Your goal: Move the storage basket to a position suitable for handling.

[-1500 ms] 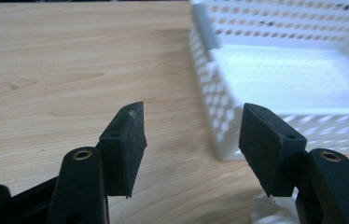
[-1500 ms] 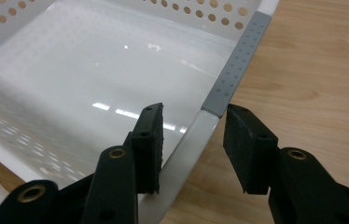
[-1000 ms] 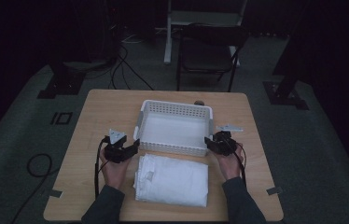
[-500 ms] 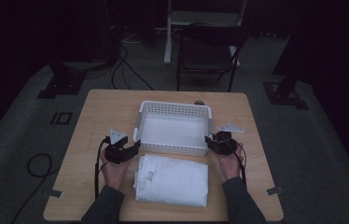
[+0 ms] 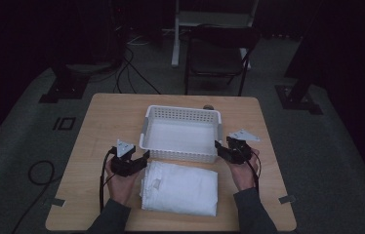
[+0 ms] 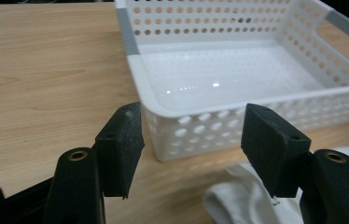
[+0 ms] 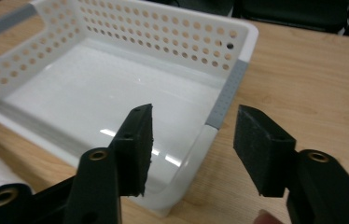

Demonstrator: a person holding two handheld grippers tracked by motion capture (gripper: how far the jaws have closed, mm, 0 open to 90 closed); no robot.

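The dim room beyond the wooden table (image 5: 107, 122) is hard to make out, with a dark chair (image 5: 217, 56) and floor cables barely seen. A white perforated basket (image 5: 180, 134), empty and glossy inside, is set mid-table, with a folded white cloth (image 5: 180, 187) just in front of it. The left gripper (image 5: 144, 157) is held part open astride the basket's near left corner, nothing pressed; the right gripper (image 5: 218, 146), jaws just opened, is spread over the near right corner, ungripped.

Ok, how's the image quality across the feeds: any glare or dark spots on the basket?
High view: dim overall, room black beyond the table, basket and cloth still readable. Left gripper view: bright, small glints on the basket floor, near cloth soft. Right gripper view: streaky glare on the basket floor, claw pads slightly blurred.
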